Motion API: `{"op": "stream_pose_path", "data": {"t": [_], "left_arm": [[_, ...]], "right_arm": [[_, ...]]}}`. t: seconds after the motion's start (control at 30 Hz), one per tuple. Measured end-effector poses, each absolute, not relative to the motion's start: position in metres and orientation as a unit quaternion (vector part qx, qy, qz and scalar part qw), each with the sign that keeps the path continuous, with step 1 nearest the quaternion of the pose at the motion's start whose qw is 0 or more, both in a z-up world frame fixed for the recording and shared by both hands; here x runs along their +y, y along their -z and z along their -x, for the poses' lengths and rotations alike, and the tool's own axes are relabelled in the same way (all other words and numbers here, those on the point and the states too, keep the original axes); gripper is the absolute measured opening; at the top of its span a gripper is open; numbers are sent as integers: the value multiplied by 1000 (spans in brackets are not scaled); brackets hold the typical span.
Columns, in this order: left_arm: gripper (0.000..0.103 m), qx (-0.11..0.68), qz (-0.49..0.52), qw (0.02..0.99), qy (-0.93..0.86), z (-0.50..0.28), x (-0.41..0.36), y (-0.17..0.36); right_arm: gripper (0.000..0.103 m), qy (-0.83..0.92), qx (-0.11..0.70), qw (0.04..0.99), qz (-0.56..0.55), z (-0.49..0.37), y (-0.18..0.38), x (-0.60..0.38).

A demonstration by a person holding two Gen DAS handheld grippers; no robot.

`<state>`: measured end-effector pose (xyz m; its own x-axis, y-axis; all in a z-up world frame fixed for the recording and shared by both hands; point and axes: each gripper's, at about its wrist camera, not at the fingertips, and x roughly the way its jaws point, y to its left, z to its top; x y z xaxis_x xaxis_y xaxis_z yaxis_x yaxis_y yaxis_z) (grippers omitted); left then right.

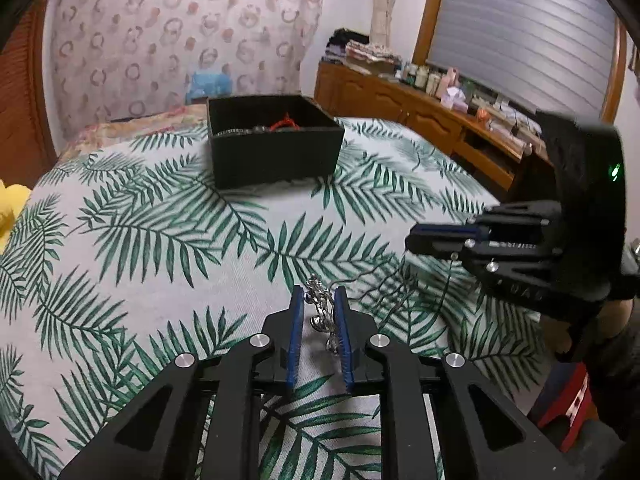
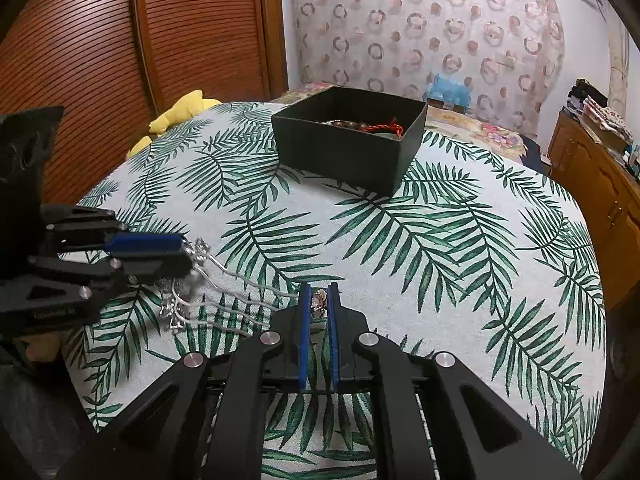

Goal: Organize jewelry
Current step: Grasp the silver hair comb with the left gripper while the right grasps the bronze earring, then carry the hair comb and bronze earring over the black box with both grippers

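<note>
Two silver wavy-pronged hairpins w/ ornate metal heads [image 2: 192, 280] are lying on the palm-leaf tablecloth [image 2: 440, 240], at approx 9 o'clock from the right gripper [image 2: 319, 300]. One ornate head is clamped by the left gripper [image 1: 318, 312]; the right gripper is closed on a small pinkish trinket [image 2: 319, 298]. The hairpins are judged light, stiff, slippery, w/ thin bendable prongs, so the chunky head is the best hold. The black square open box [image 2: 344, 148] is seen at 12 o'clock, well apart.

Palm-leaf tablecloth [image 2: 460, 240]; yellow plush [image 2: 180, 114] at far edge; louvred wooden doors [image 2: 160, 32]; wooden sideboard [image 1: 420, 108]
</note>
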<state>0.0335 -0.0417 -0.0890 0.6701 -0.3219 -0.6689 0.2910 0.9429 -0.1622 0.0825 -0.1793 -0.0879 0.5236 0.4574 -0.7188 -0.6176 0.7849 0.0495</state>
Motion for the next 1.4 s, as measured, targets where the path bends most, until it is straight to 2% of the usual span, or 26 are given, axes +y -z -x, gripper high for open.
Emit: {"op": "stream_pose_path", "data": {"t": [0.07,0.7,1.4], "left_arm": [[6,362,32,915,174,-32,-39,84],[6,328,17,935,132,-53,-20,58],[6,293,17,951,100,-125,14,9]], "right_arm": [[9,-309,377,867,105,-83,88,-181],[9,-311,351,878,95,-99,63,-182],[9,-340,329,875,99,-192,31,-147]]}}
